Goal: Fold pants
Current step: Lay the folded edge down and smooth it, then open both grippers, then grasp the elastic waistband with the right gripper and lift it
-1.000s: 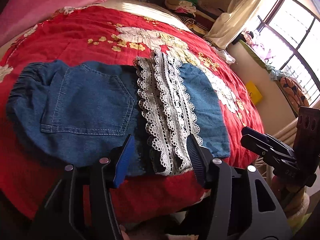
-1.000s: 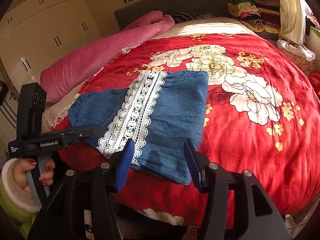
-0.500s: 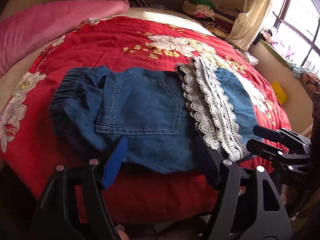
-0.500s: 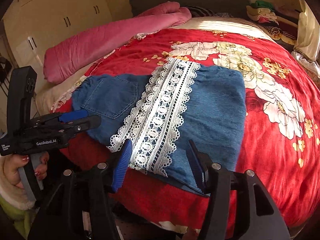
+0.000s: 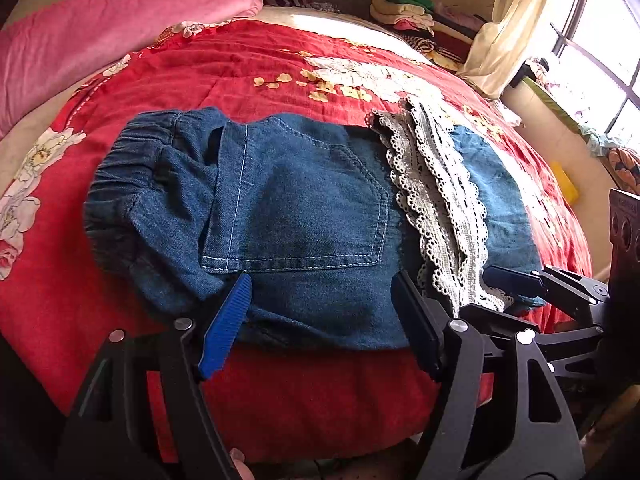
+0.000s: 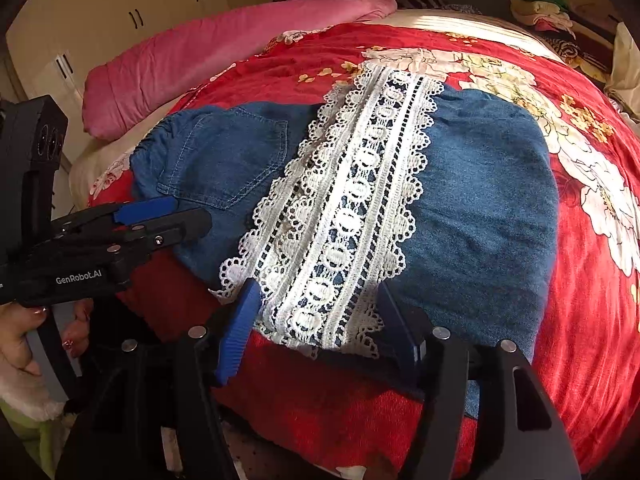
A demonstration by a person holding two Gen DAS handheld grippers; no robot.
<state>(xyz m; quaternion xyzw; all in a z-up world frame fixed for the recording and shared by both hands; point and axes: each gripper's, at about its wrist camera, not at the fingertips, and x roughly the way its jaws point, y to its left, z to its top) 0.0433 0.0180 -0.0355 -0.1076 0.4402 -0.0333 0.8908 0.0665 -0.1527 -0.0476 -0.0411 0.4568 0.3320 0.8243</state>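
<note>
Blue denim pants (image 5: 296,216) with a white lace band (image 5: 436,208) lie folded across the near edge of a red flowered bedspread (image 5: 240,72). Their elastic waistband (image 5: 120,184) is at the left. My left gripper (image 5: 324,320) is open, its fingers straddling the near hem below the back pocket. My right gripper (image 6: 320,328) is open, its fingers on either side of the near end of the lace band (image 6: 352,208). Each gripper shows in the other's view: the right one (image 5: 516,280) and the left one (image 6: 160,220).
A pink quilt (image 5: 100,36) lies along the bed's far left. Stacked folded clothes (image 5: 412,16) sit at the far end by a curtain and window (image 5: 600,52). Cream wardrobe doors (image 6: 120,24) stand to the left. The bed edge drops off just below the pants.
Both grippers moved forward and left to the near hem. The left one now frames the pocket area; the right one now frames the lace band. Both stayed open.
</note>
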